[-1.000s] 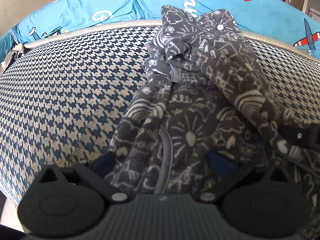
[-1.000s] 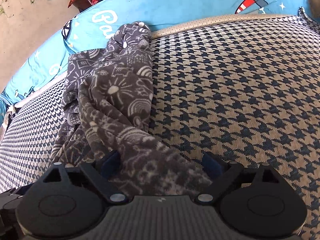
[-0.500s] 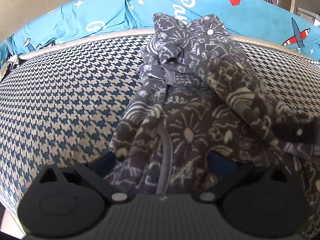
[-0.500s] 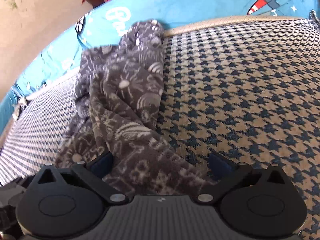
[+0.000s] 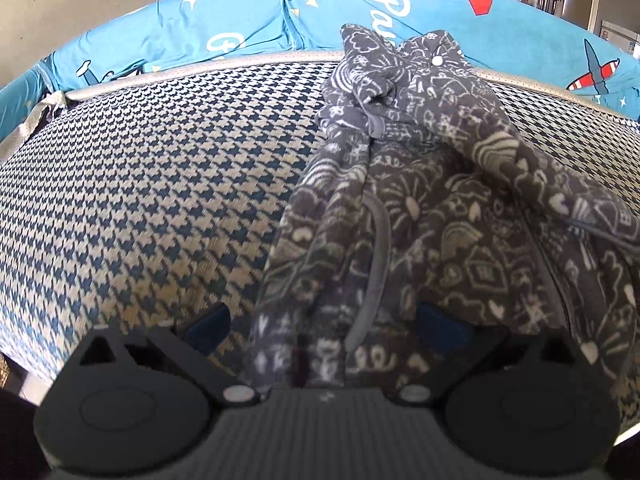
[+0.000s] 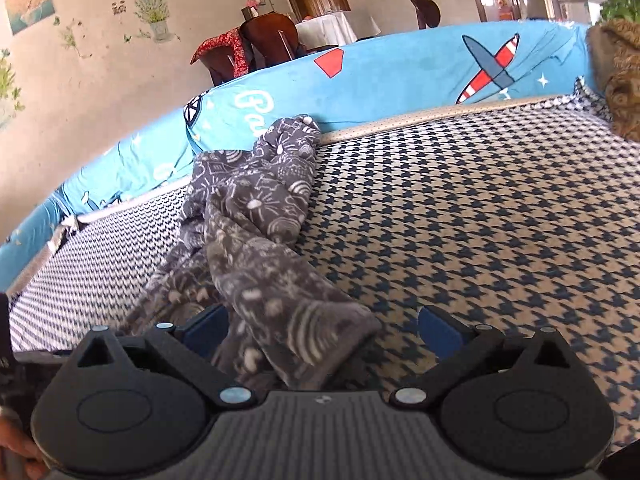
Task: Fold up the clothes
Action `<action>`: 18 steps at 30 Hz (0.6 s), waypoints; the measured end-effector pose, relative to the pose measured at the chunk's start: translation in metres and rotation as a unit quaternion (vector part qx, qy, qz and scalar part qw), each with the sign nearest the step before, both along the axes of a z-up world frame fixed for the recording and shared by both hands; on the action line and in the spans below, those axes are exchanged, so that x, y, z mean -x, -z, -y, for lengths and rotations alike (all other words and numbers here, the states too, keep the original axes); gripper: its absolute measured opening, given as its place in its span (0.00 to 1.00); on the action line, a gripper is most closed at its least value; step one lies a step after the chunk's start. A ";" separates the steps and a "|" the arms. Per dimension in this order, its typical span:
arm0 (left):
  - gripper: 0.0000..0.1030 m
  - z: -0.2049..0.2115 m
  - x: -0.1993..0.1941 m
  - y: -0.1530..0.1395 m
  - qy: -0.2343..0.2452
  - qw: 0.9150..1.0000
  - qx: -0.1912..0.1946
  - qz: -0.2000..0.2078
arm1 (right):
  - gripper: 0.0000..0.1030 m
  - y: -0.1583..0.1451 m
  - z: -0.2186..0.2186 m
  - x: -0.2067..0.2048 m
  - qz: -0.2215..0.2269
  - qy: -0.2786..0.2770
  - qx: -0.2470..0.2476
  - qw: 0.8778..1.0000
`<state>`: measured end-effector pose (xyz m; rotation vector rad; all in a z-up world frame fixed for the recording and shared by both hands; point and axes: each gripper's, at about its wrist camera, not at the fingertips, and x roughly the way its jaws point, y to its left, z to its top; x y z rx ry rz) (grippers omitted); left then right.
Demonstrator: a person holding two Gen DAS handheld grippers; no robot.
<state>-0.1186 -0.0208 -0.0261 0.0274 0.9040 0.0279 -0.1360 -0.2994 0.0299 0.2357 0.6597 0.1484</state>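
Grey patterned garment (image 5: pixel 420 208) lies crumpled on the houndstooth cushion (image 5: pixel 152 184), its far end against the blue backrest (image 5: pixel 248 28).

The left hand-held gripper (image 5: pixel 324 326) and right hand-held gripper (image 6: pixel 320 326) both stand wide, blue fingers (image 6: pixel 440 326) spread, with the garment's near edge lying between each pair, unpinched.
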 end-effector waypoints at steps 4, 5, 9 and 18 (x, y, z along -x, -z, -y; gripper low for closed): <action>1.00 -0.002 0.009 0.001 0.001 1.000 0.002 0.000 | 0.99 0.002 0.003 0.009 0.009 0.000 0.019 1.000; 1.00 -0.002 0.011 0.001 0.001 1.000 0.002 0.000 | 0.99 0.003 0.004 0.009 0.011 0.002 0.021 1.000; 1.00 -0.004 0.012 0.003 0.000 1.000 0.008 -0.001 | 0.94 0.008 0.006 0.000 0.008 0.010 0.013 1.000; 1.00 -0.010 0.012 0.006 -0.002 1.000 0.024 -0.003 | 0.72 0.031 0.005 -0.024 -0.018 0.013 -0.029 0.999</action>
